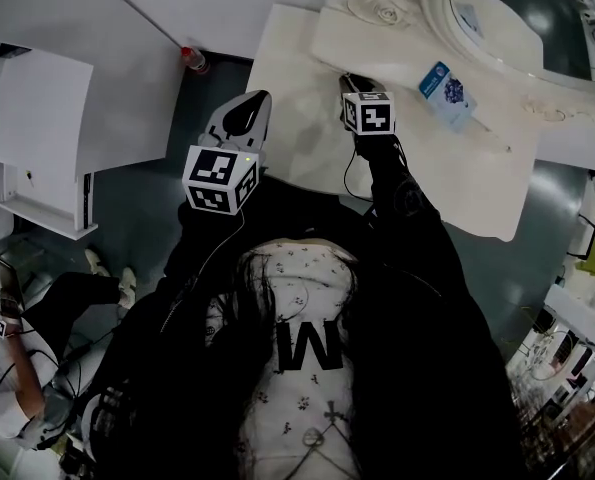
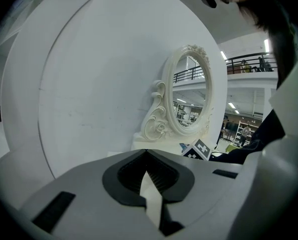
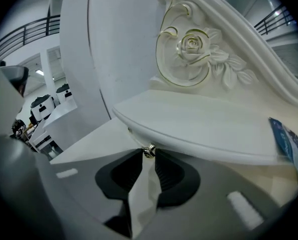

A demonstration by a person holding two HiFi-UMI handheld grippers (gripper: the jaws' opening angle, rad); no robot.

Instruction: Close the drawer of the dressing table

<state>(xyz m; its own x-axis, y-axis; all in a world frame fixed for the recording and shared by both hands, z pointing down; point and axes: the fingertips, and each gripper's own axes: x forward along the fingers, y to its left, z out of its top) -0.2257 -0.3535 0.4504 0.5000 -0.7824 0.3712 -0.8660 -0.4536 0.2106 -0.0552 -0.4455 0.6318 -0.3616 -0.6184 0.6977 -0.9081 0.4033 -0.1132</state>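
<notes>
The cream dressing table [image 1: 297, 88] with its carved oval mirror [image 1: 497, 8] stands ahead of me. In the right gripper view a small metal drawer knob [image 3: 149, 150] sits just under the overhanging edge of the raised shelf [image 3: 204, 124]. My right gripper [image 3: 149, 154] has its jaw tips shut on that knob. The drawer front itself is mostly hidden under the overhang. In the head view the right gripper [image 1: 348, 81] touches the shelf's front. My left gripper [image 1: 249, 103] hangs shut and empty left of the table, and in its own view this left gripper [image 2: 147, 160] points at a white wall panel.
A blue packet [image 1: 447, 83] lies on the table top near the mirror and also shows as a blue packet [image 3: 289, 144] at the right. A red-capped object [image 1: 192, 58] stands on the floor by the table's left edge. White furniture [image 1: 37, 118] is at the left. Another person [image 1: 17, 388] crouches lower left.
</notes>
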